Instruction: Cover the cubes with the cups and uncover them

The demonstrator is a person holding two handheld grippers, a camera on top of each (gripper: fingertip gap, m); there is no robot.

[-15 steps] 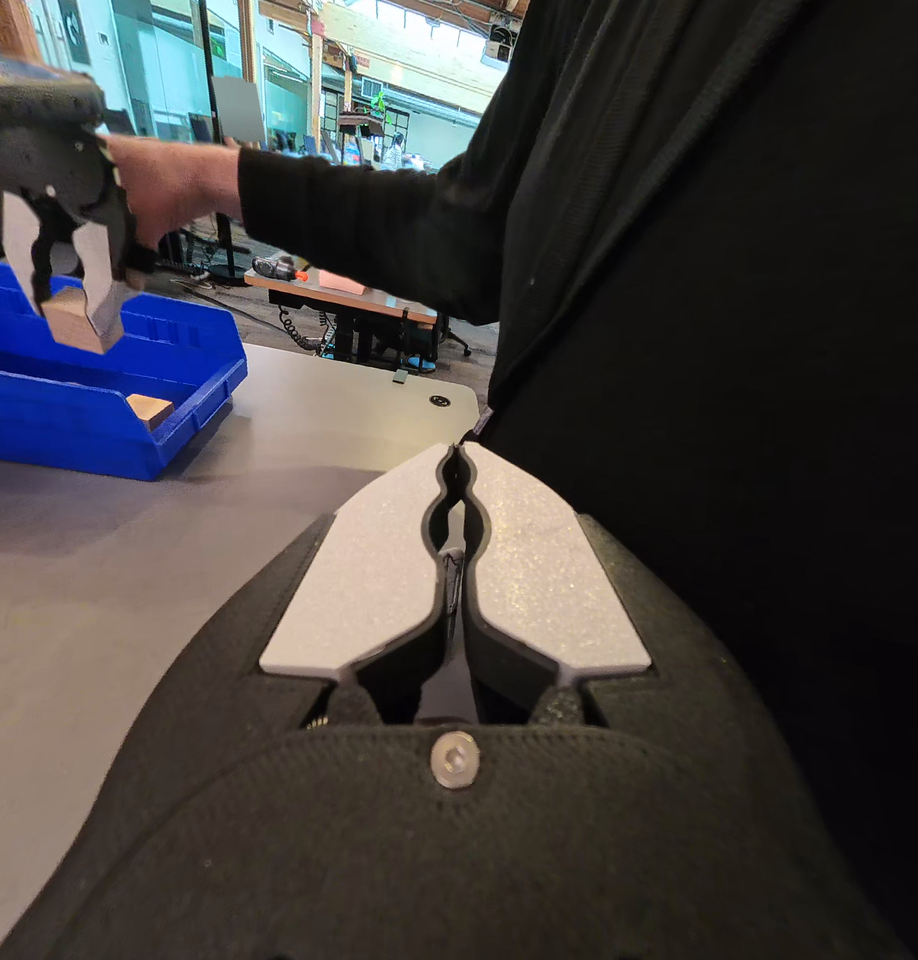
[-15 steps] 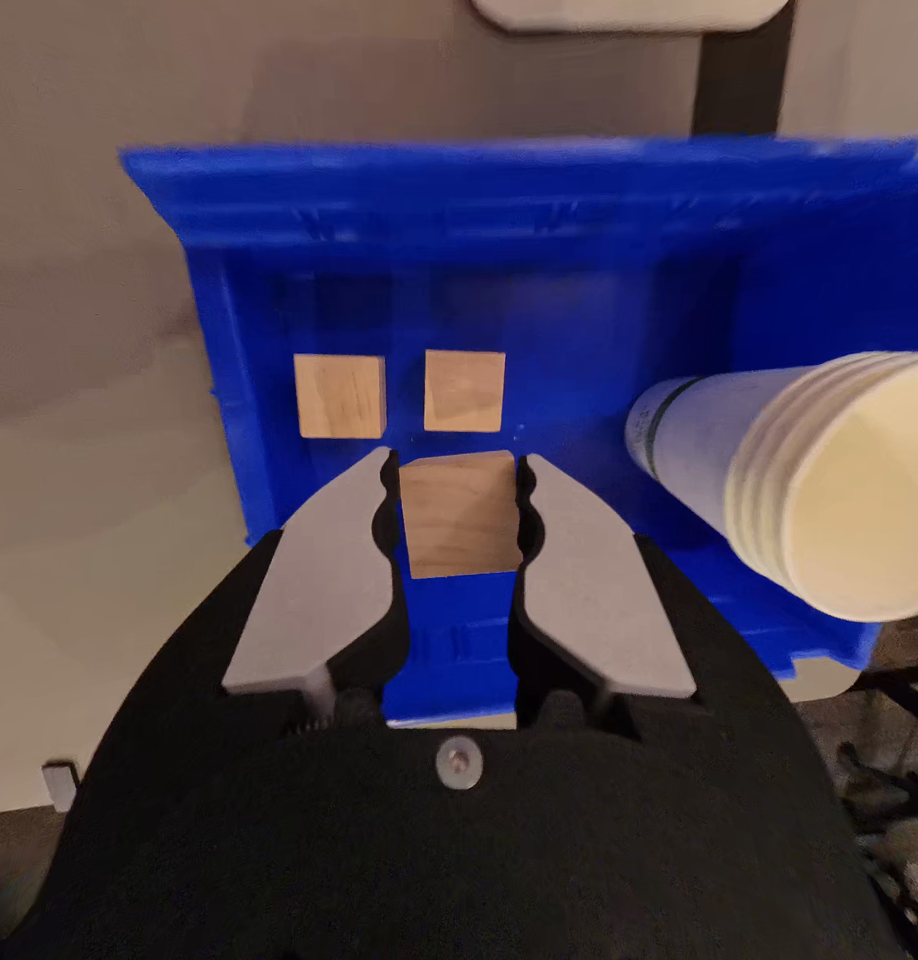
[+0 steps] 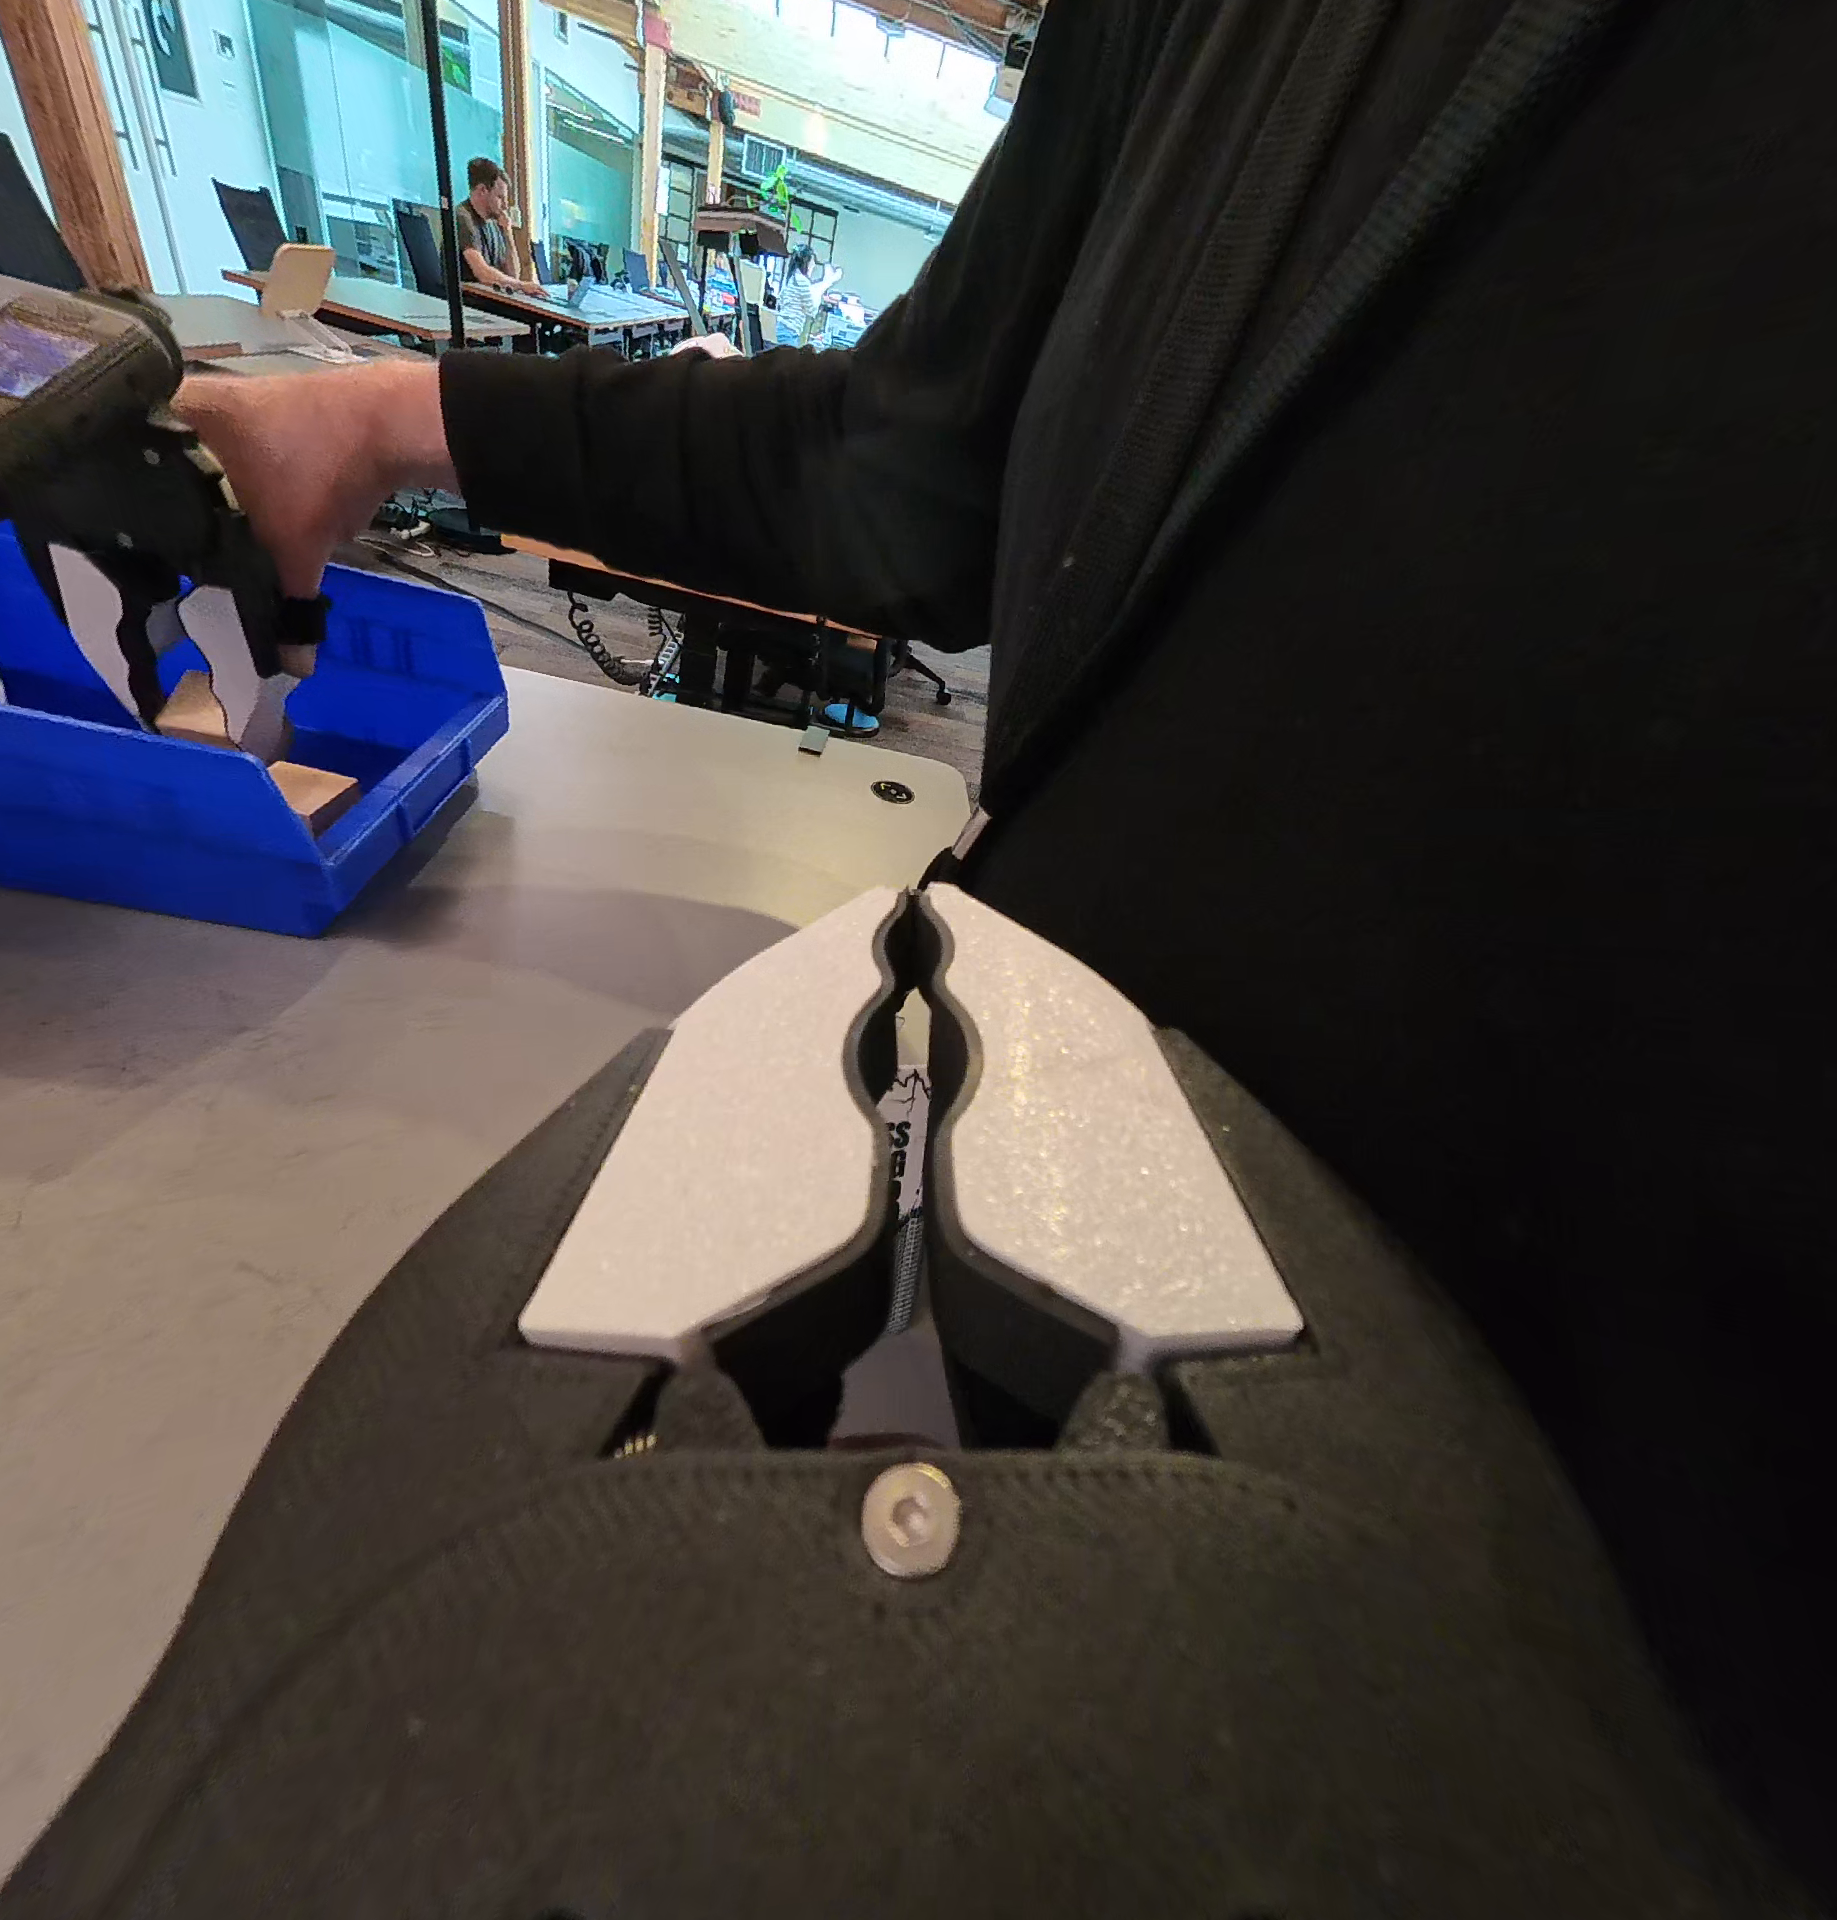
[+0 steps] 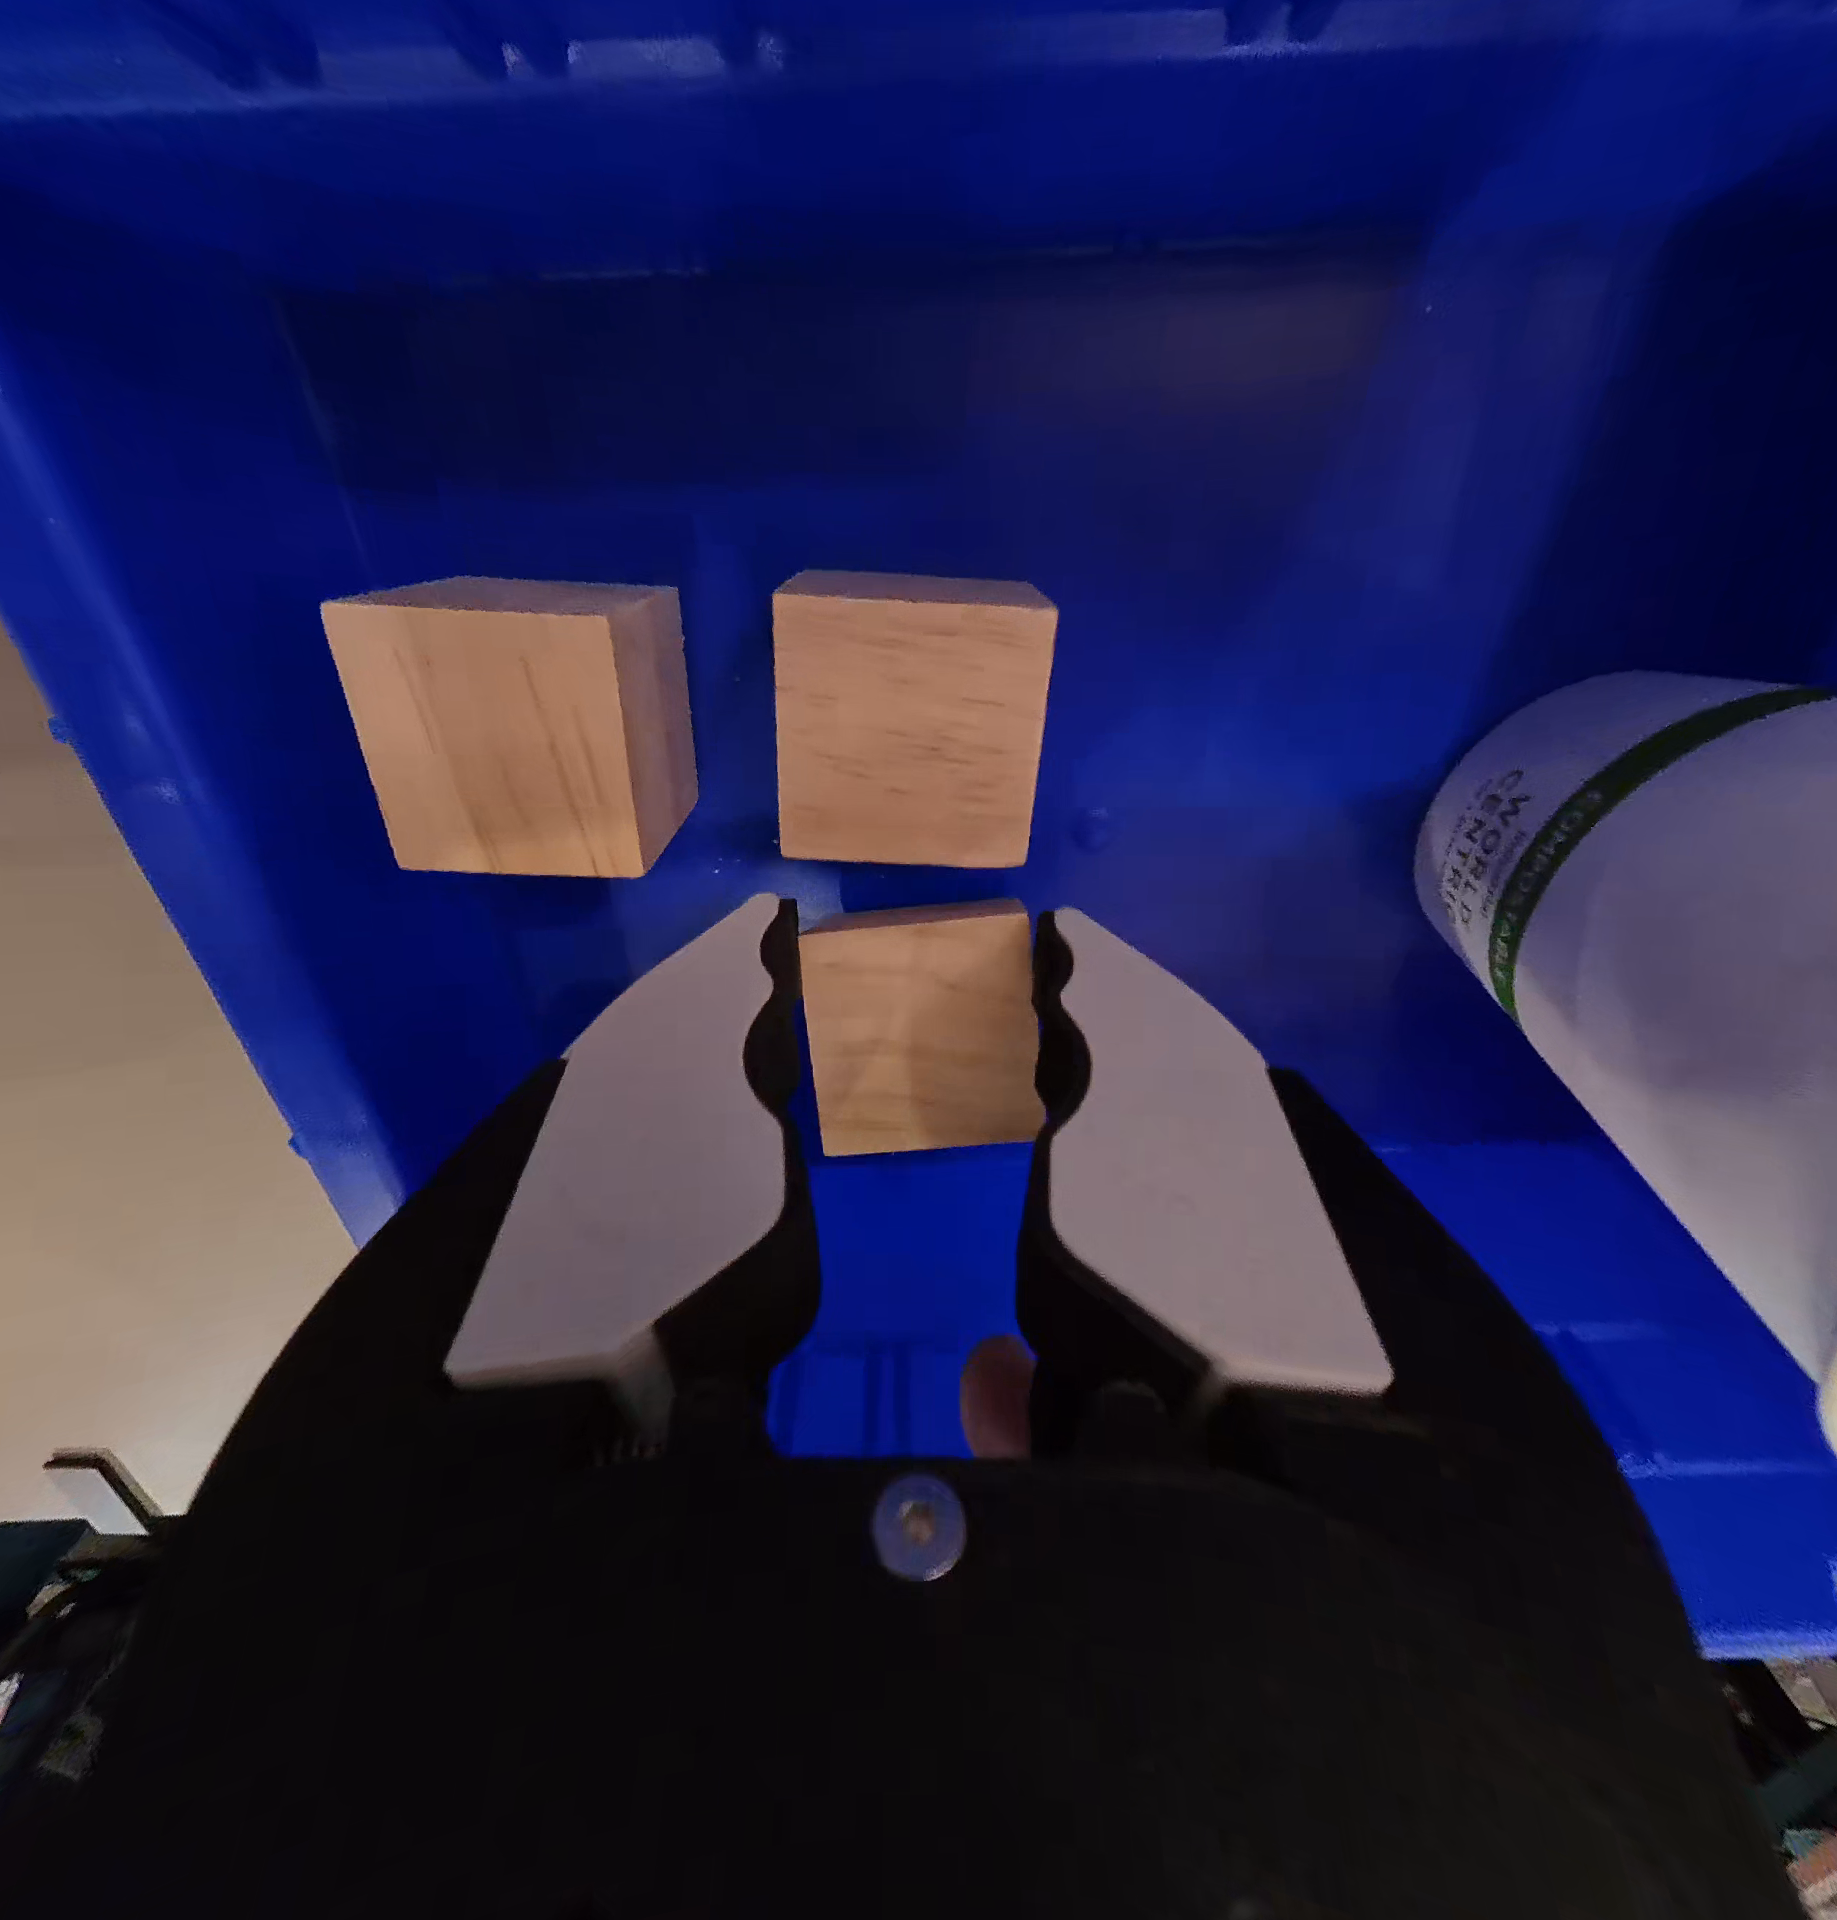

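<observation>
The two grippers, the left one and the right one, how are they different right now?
The left gripper is shut with nothing between its fingers, while the right gripper is shut on a wooden cube. The left gripper is over the grey table, near the person's black top; the right gripper reaches into the blue bin, where two more cubes lie. Both have pale fingers on a black body.

Inside the blue bin (image 4: 1309,436) your right gripper (image 4: 914,1023) has bare floor only toward the far wall, for two wooden cubes (image 4: 514,727) sit just ahead of its fingertips and the stack of paper cups (image 4: 1672,987) blocks the right.
</observation>
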